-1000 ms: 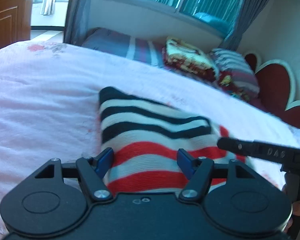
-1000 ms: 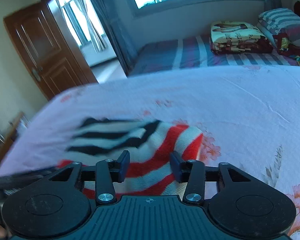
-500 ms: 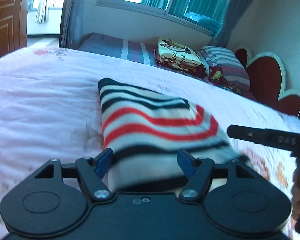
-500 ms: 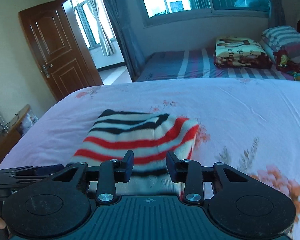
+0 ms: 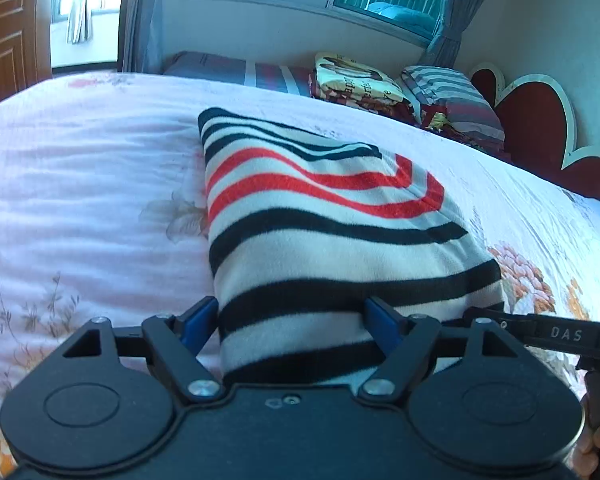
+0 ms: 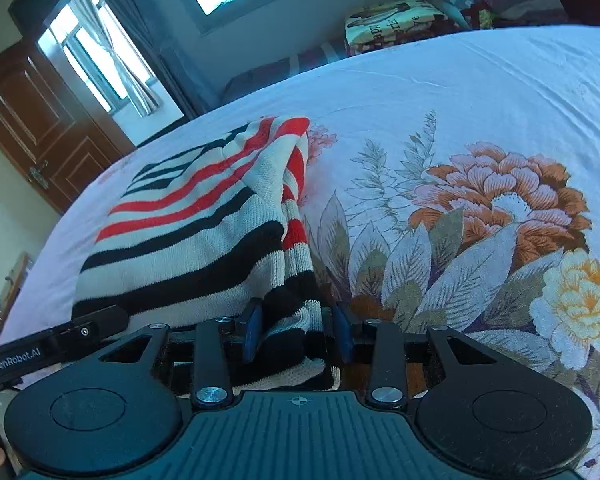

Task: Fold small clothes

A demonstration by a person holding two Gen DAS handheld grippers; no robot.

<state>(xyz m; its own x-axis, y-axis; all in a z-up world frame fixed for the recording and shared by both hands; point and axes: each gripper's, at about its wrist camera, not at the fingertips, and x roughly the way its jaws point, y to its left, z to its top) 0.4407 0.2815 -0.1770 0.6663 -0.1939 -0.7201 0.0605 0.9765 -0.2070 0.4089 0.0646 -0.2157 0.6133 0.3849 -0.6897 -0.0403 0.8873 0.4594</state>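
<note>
A knitted sweater (image 5: 320,216) with white, black and red stripes lies folded on the floral bed sheet (image 5: 80,200). Its near black-striped edge runs between the blue pads of my left gripper (image 5: 288,320). Those jaws are opening and stand wide, with the pads beside the cloth rather than pinching it. In the right wrist view the sweater (image 6: 204,232) has its near right corner bunched between the pads of my right gripper (image 6: 298,334), which is shut on it. Each gripper shows in the other's view: the right gripper (image 5: 560,334) at the sweater's right, the left gripper (image 6: 60,344) at its left.
The bed sheet (image 6: 480,92) stretches wide to the right of the sweater. Folded blankets (image 5: 360,80) and a striped pillow (image 5: 452,100) sit at the bed's far side by a red heart-shaped headboard (image 5: 540,128). A brown door (image 6: 40,140) stands beyond the bed.
Both grippers drew the sweater's near edge back, so more striped cloth lies ahead of them and black stripes are nearest. The left jaws stand wider. The right view has rolled.
</note>
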